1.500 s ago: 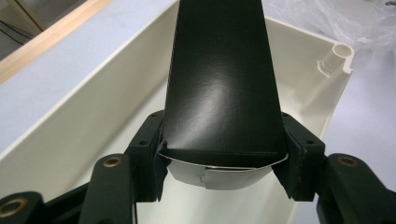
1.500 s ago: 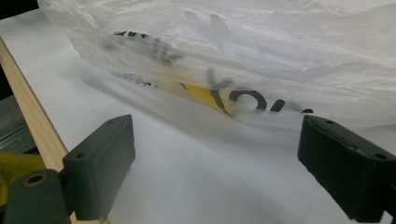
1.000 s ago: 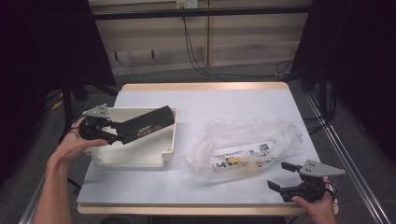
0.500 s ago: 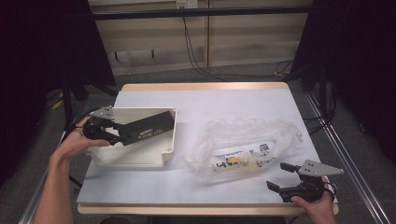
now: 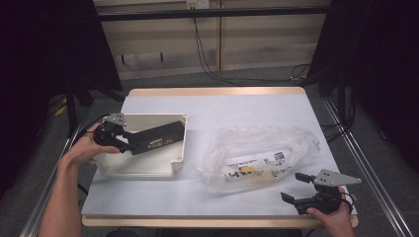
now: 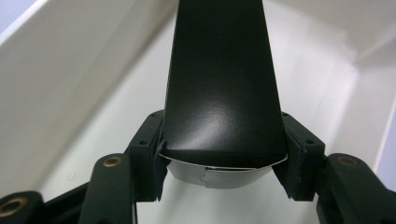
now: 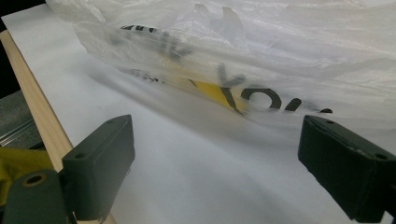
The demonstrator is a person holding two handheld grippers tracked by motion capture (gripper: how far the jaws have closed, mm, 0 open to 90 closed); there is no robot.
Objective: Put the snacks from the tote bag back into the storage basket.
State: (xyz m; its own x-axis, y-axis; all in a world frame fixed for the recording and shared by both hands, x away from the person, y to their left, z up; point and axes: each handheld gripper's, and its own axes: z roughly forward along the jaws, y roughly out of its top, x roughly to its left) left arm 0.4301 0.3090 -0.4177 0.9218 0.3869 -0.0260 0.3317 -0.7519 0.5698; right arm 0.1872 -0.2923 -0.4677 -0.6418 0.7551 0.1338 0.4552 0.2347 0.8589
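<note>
Left gripper (image 5: 129, 146) clamped on black box (image 5: 157, 138), lowering it into white bin (image 5: 148, 168); right gripper (image 5: 295, 190) open, idle.

My left jaws pinch the box end from both sides; box (image 6: 223, 79) slants over the bin, far end up near the bin's right wall, not lying flat yet. My right gripper (image 7: 219, 163) sits jaws wide apart at the desk (image 5: 237, 106) front edge, just short of the plastic bag (image 5: 262, 150), touching nothing. Step looks like placing the box. Next: drop it level inside the bin, release, back out.
</note>
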